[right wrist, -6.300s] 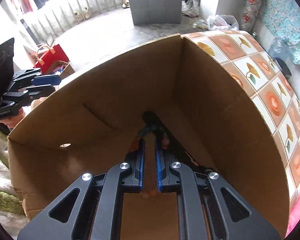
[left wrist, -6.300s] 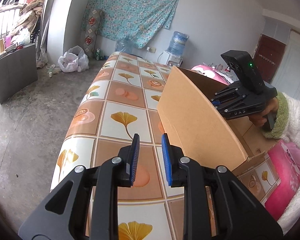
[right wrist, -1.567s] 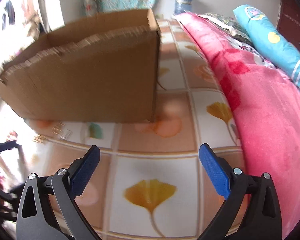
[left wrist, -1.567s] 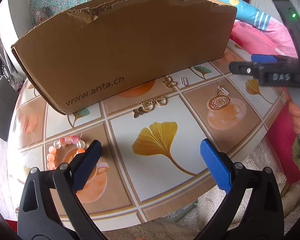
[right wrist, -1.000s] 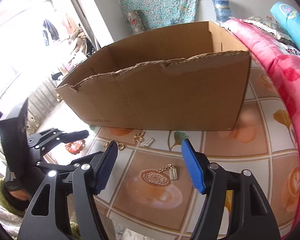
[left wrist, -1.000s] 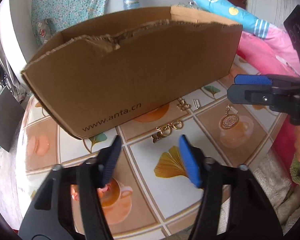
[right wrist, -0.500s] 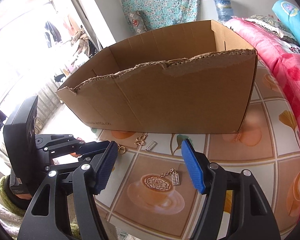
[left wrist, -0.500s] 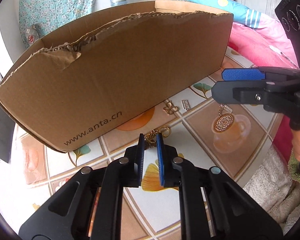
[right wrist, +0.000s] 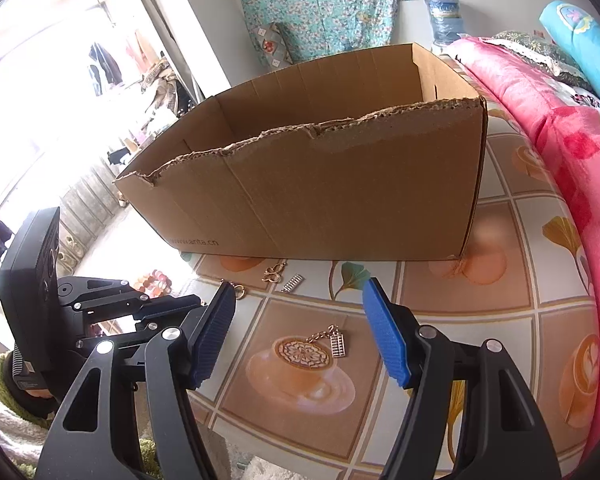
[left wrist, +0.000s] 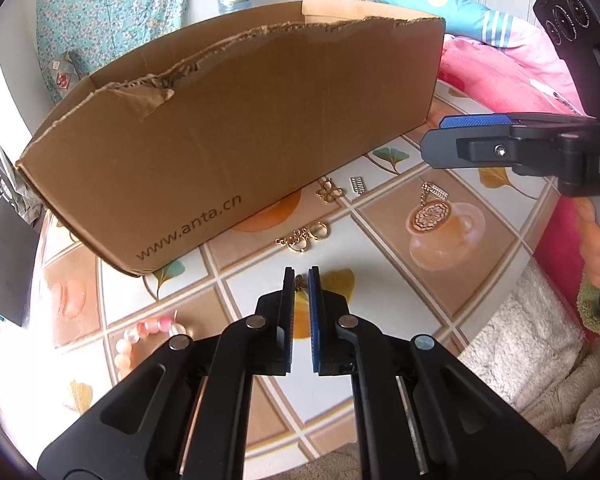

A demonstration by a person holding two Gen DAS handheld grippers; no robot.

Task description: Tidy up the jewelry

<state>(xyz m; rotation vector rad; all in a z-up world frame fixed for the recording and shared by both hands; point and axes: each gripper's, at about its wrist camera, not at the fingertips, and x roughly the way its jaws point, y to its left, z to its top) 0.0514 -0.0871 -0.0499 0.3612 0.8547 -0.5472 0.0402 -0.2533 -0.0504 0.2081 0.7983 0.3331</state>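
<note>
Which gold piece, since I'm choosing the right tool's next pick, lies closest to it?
The round filigree medallion: it lies directly before the right tool, on the printed coffee cup; the others sit by the box.

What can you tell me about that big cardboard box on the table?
The box is plain brown corrugated cardboard, long and rectangular, open at the top with no flaps. Its top edge is ragged and torn, with a peeled patch near one corner. A web address, www.anta.cn, is printed low on the near wall. It stands upright on the patterned table. Its floor is hidden from here. Small gold pieces lie on the table just in front of it; neither gripper touches it.
</note>
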